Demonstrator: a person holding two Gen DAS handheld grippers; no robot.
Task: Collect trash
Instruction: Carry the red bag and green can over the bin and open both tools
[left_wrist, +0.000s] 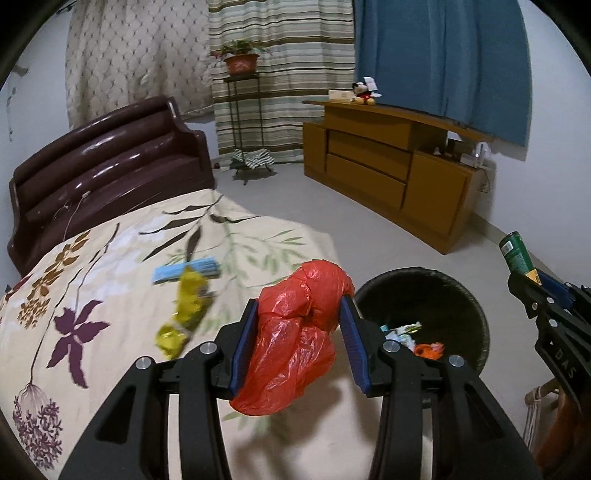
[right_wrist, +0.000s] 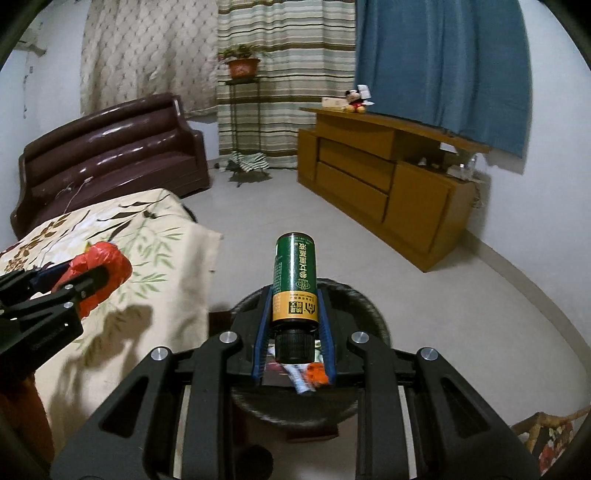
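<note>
Your bed (left_wrist: 110, 258) stretches left, yellow wrapper (left_wrist: 184, 310) lying on its cover; the black bin (left_wrist: 421, 325) sits beside it. Your left gripper (left_wrist: 299, 332) is clamped around the red plastic bag (left_wrist: 295, 332) near the bin's rim. Your right gripper (right_wrist: 293, 325) squeezes the green bottle (right_wrist: 294, 273) over the bin (right_wrist: 373, 306).

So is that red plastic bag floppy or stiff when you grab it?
Probably floppy: the red plastic bag crumples between the left gripper's fingers and sags below them. It looks thin and crinkly, so likely very light, and maybe slippery.
</note>
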